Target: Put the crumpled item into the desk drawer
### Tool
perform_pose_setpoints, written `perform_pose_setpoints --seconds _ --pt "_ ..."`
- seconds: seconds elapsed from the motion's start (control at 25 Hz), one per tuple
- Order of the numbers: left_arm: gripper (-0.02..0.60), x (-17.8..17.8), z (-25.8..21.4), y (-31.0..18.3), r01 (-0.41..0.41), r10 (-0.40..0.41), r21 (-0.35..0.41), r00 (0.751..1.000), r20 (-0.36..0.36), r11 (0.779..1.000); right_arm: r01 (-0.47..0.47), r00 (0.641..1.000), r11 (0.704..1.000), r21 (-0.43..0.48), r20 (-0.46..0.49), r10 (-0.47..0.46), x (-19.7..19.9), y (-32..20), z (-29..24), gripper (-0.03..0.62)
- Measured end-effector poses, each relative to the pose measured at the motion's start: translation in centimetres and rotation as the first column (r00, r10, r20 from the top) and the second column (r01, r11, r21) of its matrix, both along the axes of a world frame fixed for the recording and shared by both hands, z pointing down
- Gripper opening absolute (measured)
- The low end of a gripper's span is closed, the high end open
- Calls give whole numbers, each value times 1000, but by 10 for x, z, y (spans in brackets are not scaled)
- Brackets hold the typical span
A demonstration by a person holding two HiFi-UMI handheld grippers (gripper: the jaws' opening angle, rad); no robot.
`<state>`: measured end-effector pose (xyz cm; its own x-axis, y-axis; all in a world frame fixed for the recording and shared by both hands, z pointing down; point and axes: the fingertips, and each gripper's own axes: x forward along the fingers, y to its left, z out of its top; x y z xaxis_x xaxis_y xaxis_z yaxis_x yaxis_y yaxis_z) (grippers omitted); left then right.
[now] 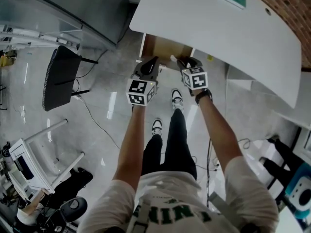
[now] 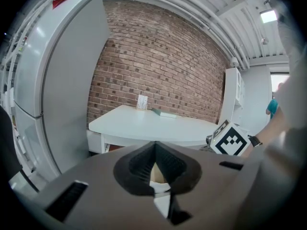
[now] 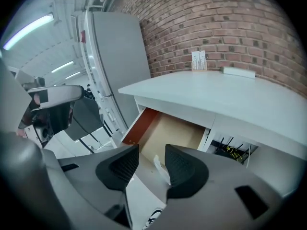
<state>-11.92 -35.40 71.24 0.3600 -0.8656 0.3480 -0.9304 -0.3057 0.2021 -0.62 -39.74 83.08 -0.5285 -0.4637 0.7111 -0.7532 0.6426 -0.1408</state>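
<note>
— Over the open drawer, the right claw [image 3: 150,161] has its jaws spread wide, and they press on nothing. The crumpled item [image 3: 161,170] shows in the gap but lower down, lying in the drawer [image 3: 180,131] near its front edge.

— So it's in. What would you watch for?

— I'd come away straight up with the jaws wide. Those black pads are ribbed and look rubbery. A thin white wad like that, all creases and one loose point, looks light enough to snag and get dragged back out.

— And the other one?

— The left claw [image 2: 154,147] is closed, tips meeting, and I can't see anything pinched in it. It sits just beside the right one at the drawer front, so it seems handy for pushing the drawer shut, if that's wanted.

— What's the drawer like?

— A pale, smooth board bottom, a reddish-brown side and a white front. It hangs under a white desk [image 3: 230,97] with a rounded matte top. Behind that is a rough brick wall [image 3: 216,23], and the floor [image 1: 97,110] is glossy
</note>
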Motion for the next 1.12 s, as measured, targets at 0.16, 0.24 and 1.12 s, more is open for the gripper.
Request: perform_pose_setpoints --seconds 0.16,0.24,1.12 --pt "-1 0 -25 8 2 -2 20 1000 -4 1000 -52 996 998 22 74 50 2 9 -40 150" --pt "0 0 -40 10 4 -4 33 1000 -5 999 -81 991 996 42 114 75 3 13 -63 150" --pt "-1 -9 -204 72 72 -80 189 996 33 979 -273 944 876 398 287 164 45 83 -297 87"
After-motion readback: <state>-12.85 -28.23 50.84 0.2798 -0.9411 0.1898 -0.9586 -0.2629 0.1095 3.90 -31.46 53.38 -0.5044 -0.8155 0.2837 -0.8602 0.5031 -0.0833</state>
